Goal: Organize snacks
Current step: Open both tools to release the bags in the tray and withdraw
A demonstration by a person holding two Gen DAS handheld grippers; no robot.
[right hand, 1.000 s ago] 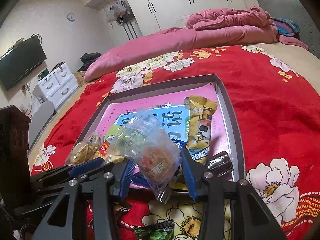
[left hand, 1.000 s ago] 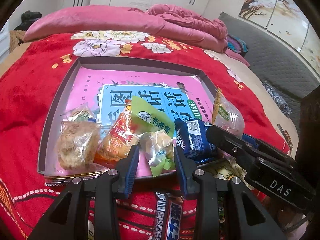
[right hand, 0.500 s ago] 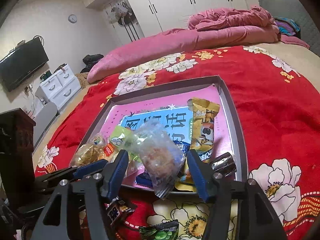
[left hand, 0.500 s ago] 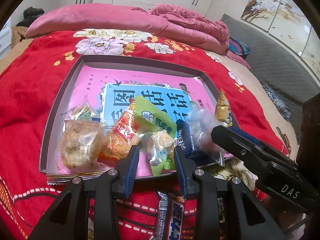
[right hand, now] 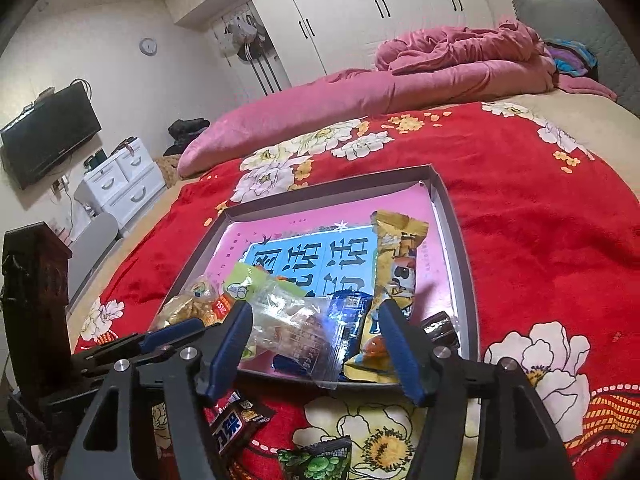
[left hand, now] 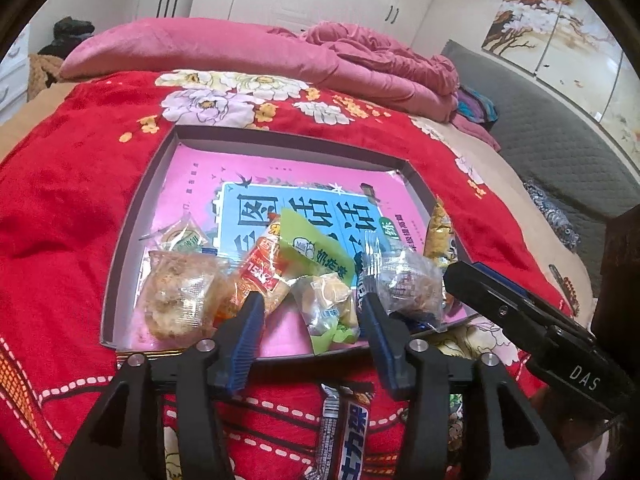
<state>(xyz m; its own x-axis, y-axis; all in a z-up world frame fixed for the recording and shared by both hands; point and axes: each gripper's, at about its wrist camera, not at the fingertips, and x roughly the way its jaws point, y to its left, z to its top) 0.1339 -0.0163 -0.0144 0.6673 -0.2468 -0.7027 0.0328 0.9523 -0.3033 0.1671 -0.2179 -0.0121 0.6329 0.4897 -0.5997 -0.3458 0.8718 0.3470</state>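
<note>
In the left wrist view, the left gripper (left hand: 310,332) is being held low over the near edge of a shallow grey tray (left hand: 132,236), its blue-padded fingers (left hand: 246,332) spread apart with nothing pinched between them. The tray is lying on a red floral blanket (left hand: 60,200) and is being lined by a pink and blue booklet (left hand: 304,208). Along its near side the snacks are being kept in a row: a clear pack of pale biscuits (left hand: 178,300), a small round-labelled pack (left hand: 180,236) behind it, an orange-red pouch (left hand: 256,276), a green pouch (left hand: 316,248), a clear pack with a yellow cake (left hand: 326,308), and a clear crinkled bag (left hand: 408,284) resting at the right. A yellow packet (left hand: 440,232) is lying against the right wall. A dark wrapped bar (left hand: 344,428) is lying on the blanket outside the tray. The right gripper (left hand: 520,320) is being seen from the side at the right; its opening cannot be told here.

In the right wrist view, the right gripper (right hand: 320,344) is being held at the tray's near rim (right hand: 460,240) with its fingers (right hand: 400,348) spread wide; the clear crinkled bag (right hand: 296,328) is lying between them, untouched, on top of a blue packet (right hand: 348,316). The yellow packet (right hand: 396,264) is stretching away beside it, and a silver-wrapped piece (right hand: 440,328) is sitting in the near right corner. The dark wrapped bar (right hand: 236,420) and a green and black packet (right hand: 316,460) are lying on the blanket (right hand: 540,240) before the tray.
</note>
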